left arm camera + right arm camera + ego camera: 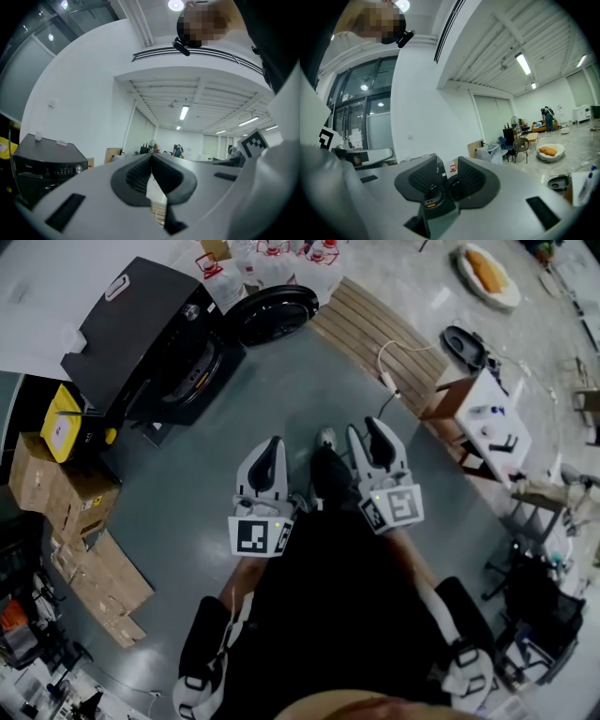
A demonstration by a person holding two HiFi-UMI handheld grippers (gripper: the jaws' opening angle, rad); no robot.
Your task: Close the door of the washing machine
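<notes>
Left gripper (271, 444) fingers closed together, empty, right gripper (366, 430) fingers slightly apart, empty, washing machine door (274, 313) open, well ahead of them

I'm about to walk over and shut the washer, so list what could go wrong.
The round door of the washing machine hangs wide open, and the left gripper and right gripper are both well short of it: a hard push might slam it. A white cable lies on the floor ahead, a possible trip.

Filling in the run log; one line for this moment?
washing machine door open | left gripper shut, empty | right gripper open, empty | both clear of machine
</notes>
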